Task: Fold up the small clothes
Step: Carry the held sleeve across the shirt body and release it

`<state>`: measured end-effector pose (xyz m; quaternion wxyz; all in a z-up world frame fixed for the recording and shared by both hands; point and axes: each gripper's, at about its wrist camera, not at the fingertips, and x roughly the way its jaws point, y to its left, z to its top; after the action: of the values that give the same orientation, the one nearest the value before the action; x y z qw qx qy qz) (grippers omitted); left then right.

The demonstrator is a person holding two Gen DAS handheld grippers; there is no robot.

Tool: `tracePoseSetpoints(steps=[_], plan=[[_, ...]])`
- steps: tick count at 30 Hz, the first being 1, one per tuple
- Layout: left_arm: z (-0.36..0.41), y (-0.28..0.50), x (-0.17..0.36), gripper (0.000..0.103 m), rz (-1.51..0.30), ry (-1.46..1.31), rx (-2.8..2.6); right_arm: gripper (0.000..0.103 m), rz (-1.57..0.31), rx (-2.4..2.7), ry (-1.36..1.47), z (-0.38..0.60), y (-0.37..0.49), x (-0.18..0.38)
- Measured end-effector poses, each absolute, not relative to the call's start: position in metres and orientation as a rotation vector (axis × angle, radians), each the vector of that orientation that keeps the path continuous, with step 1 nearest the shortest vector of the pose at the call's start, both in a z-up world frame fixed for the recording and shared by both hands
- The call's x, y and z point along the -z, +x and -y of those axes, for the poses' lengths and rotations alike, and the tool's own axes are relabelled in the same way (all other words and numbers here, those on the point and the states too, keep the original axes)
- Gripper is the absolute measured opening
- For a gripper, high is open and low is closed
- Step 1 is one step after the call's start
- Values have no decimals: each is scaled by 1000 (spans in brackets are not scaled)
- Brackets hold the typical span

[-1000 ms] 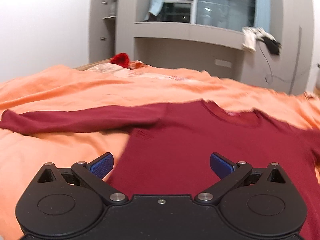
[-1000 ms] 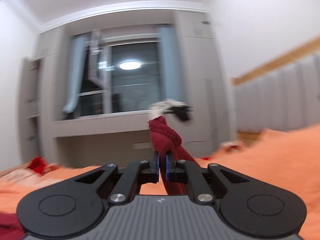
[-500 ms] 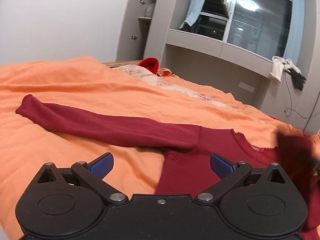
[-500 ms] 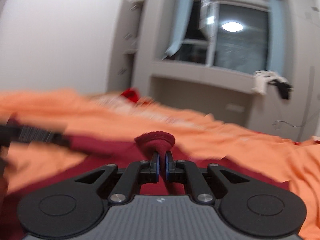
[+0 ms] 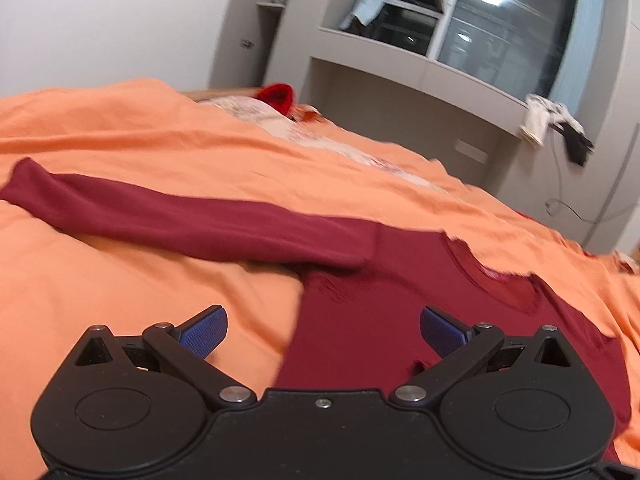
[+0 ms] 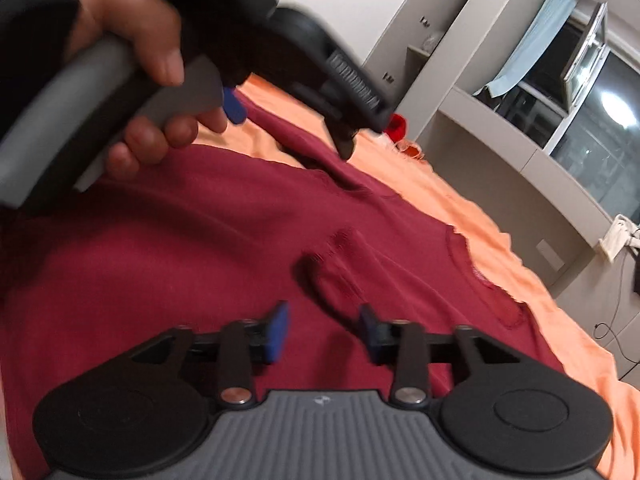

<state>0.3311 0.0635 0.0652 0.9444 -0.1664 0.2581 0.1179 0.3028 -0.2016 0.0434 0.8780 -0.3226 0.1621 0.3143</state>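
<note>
A dark red long-sleeved shirt (image 5: 380,280) lies flat on the orange bedspread (image 5: 120,140). One sleeve (image 5: 180,220) stretches out to the left. My left gripper (image 5: 322,320) hangs open and empty above the shirt's left edge. In the right wrist view the other sleeve is folded across the shirt's body (image 6: 180,248), and its cuff (image 6: 332,264) rests there. My right gripper (image 6: 324,320) is low over that cuff with its jaws opening. The sleeve runs between the pads, which do not press on it. A hand (image 6: 132,40) holds the left gripper (image 6: 290,128) at the upper left.
A red item (image 5: 278,96) and a patterned cloth (image 5: 256,110) lie at the bed's far end. Beyond stand a grey window ledge (image 5: 440,68) with garments (image 5: 540,120) hanging off it, and a shelf unit (image 5: 276,20). A cable (image 5: 560,204) runs down the far wall.
The right gripper came down from high up with the cuff clamped, swung over the shirt's body and opened, leaving the cuff on it. The left gripper shifted slightly sideways and rolled.
</note>
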Motion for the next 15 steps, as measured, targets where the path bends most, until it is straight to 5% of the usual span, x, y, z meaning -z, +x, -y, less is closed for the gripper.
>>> tracePoseSetpoints(steps=[6,15], plan=[[-44,341,-49,102,-605,-304,-154,75,-324,-498,-573,261,304,-56],[-15,351,-27,102,-676,-96,-195,70,-375,-115,-597,340,328,-50]])
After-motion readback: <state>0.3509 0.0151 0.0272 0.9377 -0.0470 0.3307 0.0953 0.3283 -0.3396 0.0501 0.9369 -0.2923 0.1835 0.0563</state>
